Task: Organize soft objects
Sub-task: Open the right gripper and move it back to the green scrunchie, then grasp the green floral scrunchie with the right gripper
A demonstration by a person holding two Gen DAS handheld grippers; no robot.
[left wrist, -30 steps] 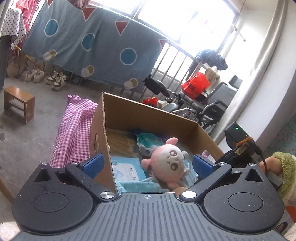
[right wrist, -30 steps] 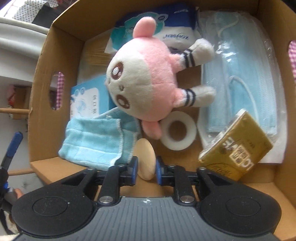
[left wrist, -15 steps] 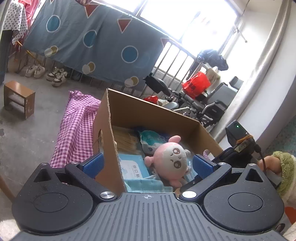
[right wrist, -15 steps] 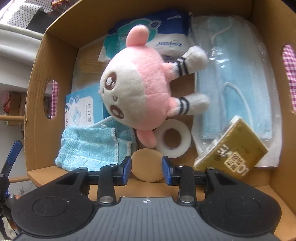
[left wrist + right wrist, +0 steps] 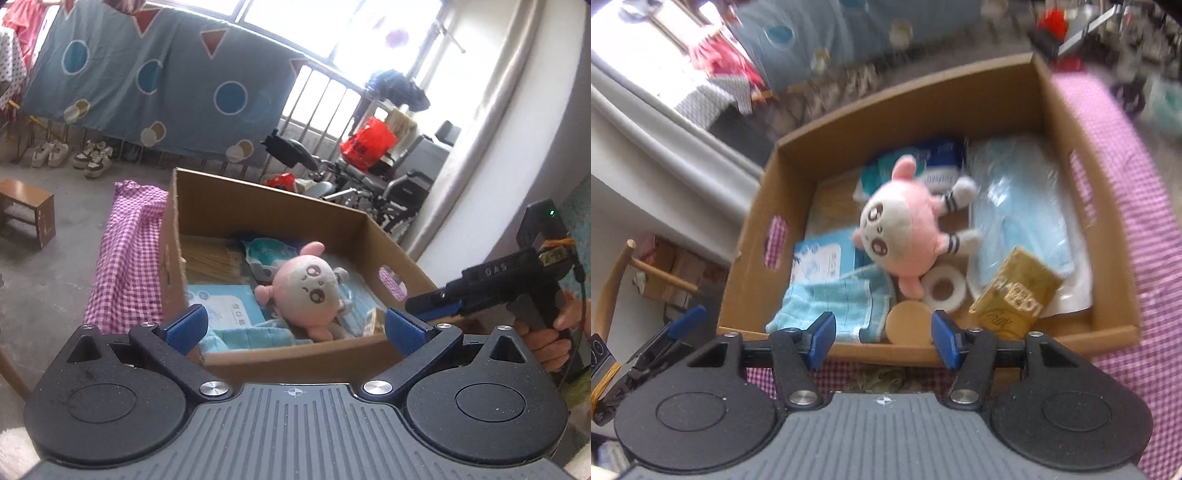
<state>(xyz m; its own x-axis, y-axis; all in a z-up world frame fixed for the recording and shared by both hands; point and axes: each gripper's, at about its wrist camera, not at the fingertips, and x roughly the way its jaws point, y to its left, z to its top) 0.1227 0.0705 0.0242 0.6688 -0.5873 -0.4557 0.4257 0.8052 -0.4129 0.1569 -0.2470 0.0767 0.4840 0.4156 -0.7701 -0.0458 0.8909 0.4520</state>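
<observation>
Since the earlier frame, the right gripper [image 5: 882,334] is rising, jaws opening and empty; the tan round pad [image 5: 908,328], somewhat blurred, lies lower centre inside the cardboard box [image 5: 901,107]. Best withdrawing straight, clear of the rim.

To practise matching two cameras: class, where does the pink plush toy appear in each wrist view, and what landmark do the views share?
Left wrist view: pink plush toy just right of centre, face toward the camera.
Right wrist view: pink plush toy near centre, lying across the box's contents.
Shared landmark: the cardboard box around it.
</observation>
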